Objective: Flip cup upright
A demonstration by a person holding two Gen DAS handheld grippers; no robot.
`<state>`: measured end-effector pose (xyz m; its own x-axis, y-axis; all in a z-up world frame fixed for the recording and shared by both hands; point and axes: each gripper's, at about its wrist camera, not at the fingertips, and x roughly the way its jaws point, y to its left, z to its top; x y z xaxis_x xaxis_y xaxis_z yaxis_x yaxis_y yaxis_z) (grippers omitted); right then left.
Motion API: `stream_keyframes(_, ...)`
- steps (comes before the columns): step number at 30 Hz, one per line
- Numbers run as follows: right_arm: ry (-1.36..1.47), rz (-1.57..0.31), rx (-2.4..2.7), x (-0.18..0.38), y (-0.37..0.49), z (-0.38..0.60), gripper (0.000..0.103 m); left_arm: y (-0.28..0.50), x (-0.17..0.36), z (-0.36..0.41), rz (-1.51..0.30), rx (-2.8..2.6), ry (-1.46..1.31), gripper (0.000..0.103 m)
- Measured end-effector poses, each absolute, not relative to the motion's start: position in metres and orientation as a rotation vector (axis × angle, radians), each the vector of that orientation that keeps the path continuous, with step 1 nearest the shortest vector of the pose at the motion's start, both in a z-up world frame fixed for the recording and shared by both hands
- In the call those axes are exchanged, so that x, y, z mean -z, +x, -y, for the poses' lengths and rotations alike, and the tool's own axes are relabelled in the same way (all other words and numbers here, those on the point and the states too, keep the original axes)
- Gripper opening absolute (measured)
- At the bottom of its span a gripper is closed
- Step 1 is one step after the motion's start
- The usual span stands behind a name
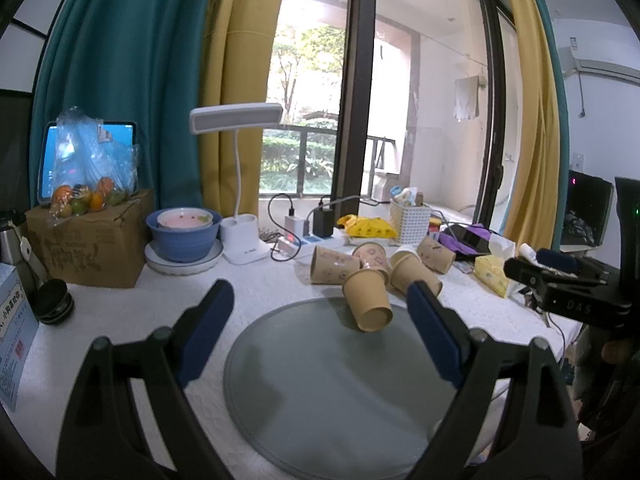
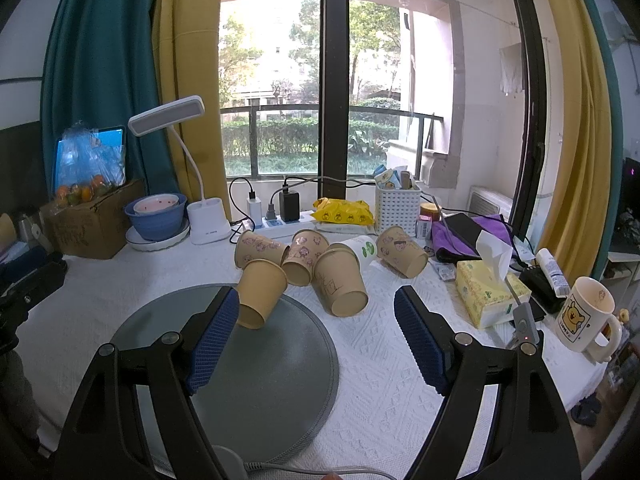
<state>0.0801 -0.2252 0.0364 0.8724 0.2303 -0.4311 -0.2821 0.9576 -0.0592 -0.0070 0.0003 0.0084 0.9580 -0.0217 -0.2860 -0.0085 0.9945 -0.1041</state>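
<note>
Several brown paper cups lie on their sides in a heap on the white tablecloth. The nearest plain cup (image 1: pixel 368 300) (image 2: pixel 260 294) rests on the far edge of a round grey mat (image 1: pixel 320 392) (image 2: pixel 256 360), bottom end toward me. Another plain cup (image 2: pixel 340 282) lies to its right, and printed cups (image 2: pixel 260 250) lie behind. My left gripper (image 1: pixel 320 332) is open and empty above the mat, short of the cup. My right gripper (image 2: pixel 316 332) is open and empty, its left pad (image 2: pixel 212 340) close to the nearest cup.
A white desk lamp (image 2: pixel 208 220), blue bowl on a plate (image 2: pixel 156 216), cardboard box with fruit (image 1: pixel 88 240), power strip (image 2: pixel 280 220), white basket (image 2: pixel 396 208), tissue box (image 2: pixel 488 292) and cartoon mug (image 2: pixel 584 316) ring the table. The right gripper's body shows in the left wrist view (image 1: pixel 568 288).
</note>
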Motion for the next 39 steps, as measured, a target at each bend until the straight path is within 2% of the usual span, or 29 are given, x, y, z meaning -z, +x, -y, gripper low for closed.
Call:
stream_keyframes(14, -0.083, -0.469, -0.233, -0.018, 0.105, 0.248, 0.082, 0.029, 0.005, 0.021, -0.395, 0.05, -0.069, 0.089)
stream_keyframes(30, 0.055, -0.499, -0.176, 0.013, 0.186, 0.334, 0.082, 0.153, 0.004, 0.112, -0.607, 0.154, 0.004, 0.089)
stream_keyframes(39, 0.087, -0.584, -0.217, 0.025, 0.238, 0.363, 0.082, 0.231, 0.001, 0.161, -0.748, 0.213, 0.005, 0.089)
